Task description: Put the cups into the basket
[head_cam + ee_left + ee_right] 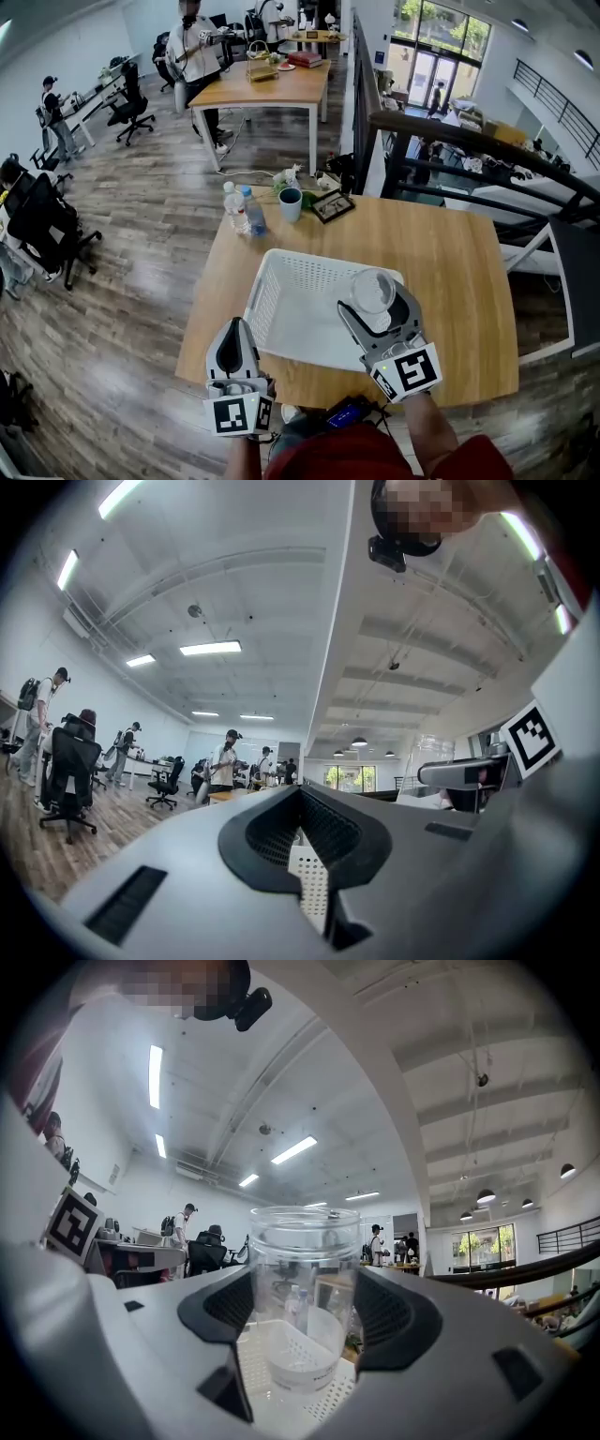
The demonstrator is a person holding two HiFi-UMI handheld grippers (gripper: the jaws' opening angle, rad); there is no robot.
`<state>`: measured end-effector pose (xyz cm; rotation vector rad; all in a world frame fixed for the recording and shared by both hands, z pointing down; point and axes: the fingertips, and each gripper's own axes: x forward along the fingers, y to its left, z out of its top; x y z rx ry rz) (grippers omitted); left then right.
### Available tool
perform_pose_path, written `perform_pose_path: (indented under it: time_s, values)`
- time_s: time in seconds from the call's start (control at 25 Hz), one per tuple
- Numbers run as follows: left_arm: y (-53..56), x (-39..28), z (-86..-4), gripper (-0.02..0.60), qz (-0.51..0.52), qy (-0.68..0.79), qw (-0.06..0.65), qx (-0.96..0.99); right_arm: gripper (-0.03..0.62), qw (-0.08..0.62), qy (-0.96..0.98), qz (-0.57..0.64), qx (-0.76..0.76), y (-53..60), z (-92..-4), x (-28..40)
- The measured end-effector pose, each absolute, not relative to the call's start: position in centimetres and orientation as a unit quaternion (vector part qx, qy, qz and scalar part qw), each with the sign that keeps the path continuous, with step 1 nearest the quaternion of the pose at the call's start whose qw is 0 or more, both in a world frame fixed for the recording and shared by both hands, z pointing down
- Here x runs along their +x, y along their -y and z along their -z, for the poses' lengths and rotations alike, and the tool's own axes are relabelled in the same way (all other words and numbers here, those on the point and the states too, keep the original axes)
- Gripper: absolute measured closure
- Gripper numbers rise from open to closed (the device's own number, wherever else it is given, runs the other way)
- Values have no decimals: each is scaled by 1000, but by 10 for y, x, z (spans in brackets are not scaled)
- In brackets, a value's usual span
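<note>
Cups, head view: two. A clear cup (372, 289), base hidden by the right gripper (375, 307), hangs over the basket's (281, 281) right side; a teal cup (291, 203) stands at the table's (450, 281) far edge. Left gripper view: left gripper (302, 832) pressed together, empty. Right gripper view: jaws clamp the clear cup.

— What is covered on the near side?
— In the head view the right gripper (373, 298) hides the near right corner of the basket (281, 305), and its jaws cover the lower sides of the clear cup (372, 285).
— And from the left gripper view?
— Only a sliver of basket wall shows in the slit between the jaws; the left gripper (307, 846) blocks the rest.
— The far edge of the table (450, 281)?
— A flat dark-framed thing (332, 205) by the teal cup (291, 203), too small to tell what
</note>
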<state>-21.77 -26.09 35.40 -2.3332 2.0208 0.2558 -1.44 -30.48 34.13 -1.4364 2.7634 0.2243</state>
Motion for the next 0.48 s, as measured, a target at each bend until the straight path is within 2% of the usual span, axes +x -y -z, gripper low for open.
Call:
perform_pose_path:
  time_s: [0.48]
  values:
    - [265,-233,-360,581,-87,-658,15,-747,266,-8,-894,-63,-444,320,-359,-37]
